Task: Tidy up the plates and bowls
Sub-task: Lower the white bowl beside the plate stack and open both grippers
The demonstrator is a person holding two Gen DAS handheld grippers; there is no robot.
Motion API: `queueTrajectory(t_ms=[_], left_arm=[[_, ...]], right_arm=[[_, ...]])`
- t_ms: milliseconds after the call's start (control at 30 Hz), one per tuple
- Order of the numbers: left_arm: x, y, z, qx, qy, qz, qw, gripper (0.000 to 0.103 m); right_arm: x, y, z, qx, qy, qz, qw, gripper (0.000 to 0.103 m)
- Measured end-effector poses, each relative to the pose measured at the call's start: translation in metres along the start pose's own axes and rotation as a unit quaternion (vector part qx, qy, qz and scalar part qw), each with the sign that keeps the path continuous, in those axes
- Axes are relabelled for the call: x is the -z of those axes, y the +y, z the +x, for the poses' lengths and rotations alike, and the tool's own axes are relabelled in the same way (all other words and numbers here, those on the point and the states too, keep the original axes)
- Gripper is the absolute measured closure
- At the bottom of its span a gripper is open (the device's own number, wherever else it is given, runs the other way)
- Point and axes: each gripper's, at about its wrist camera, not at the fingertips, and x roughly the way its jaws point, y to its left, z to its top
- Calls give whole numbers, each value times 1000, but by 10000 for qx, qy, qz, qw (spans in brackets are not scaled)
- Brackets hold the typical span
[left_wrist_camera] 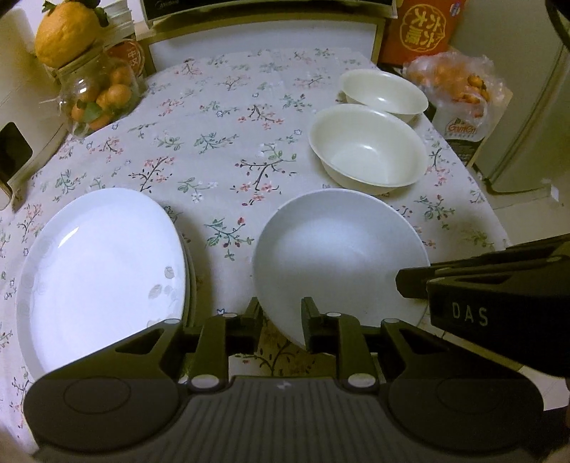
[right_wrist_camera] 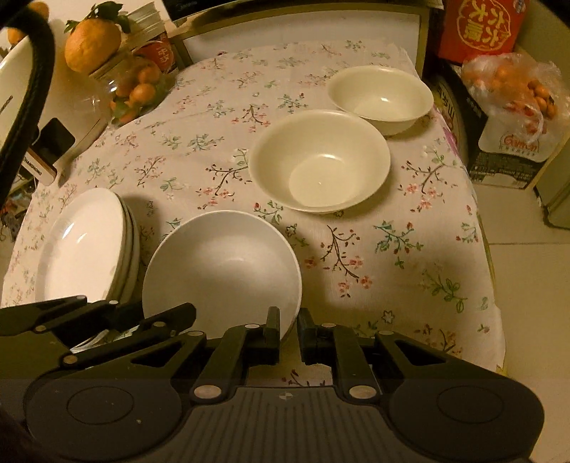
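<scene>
A white bowl (left_wrist_camera: 338,256) (right_wrist_camera: 221,263) sits near the front of the floral table. My left gripper (left_wrist_camera: 281,317) has one finger on each side of the bowl's near-left rim. My right gripper (right_wrist_camera: 288,327) has one finger on each side of its near-right rim; it also shows in the left wrist view (left_wrist_camera: 409,285). Both look closed on the rim. A stack of white plates (left_wrist_camera: 99,270) (right_wrist_camera: 85,245) lies to the left. Two cream bowls stand behind: a nearer one (left_wrist_camera: 367,146) (right_wrist_camera: 319,160) and a farther one (left_wrist_camera: 383,92) (right_wrist_camera: 379,94).
A floral cloth (left_wrist_camera: 213,142) covers the table. A jar of small oranges (left_wrist_camera: 96,92) and a large citrus fruit (left_wrist_camera: 66,32) stand at the back left. A bag of oranges (right_wrist_camera: 516,85) and a red box (right_wrist_camera: 481,25) stand off the table's right side.
</scene>
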Motion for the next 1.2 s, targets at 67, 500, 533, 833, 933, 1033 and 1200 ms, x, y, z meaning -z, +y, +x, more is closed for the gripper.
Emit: queueTrajectory(t_ms=[67,500,533,833,933,1033,1200], left_arm=[[0,1,0,20,-7,-8,10000,83],[-5,4,-3,102,-81,-63,9999,80],[-5,4,-4,99,-92,-58,9999,80],[-7,6,-8,19,-167,-41,9999,66],[-8,7,-10,-15,-226,-15,9997,61],[-9,8,-11,-22,-238,-20,9997,58],[-13,13,-15,-21,-255,-96,9996,53]], right_arm=[[-1,0,-1,-20,-5,27,10000,91],[-3,-5,0,-26,-10,52,10000,91],[-3,-5,0,-35,-19,46,10000,91],[-5,-6,-2,-9,-72,31,10000,86],[-6,-7,-4,-10,-104,37,9999,84],[-7,-6,-5,1,-137,25,9999,84],[-9,-8,-7,-16,-191,52,9998,82]])
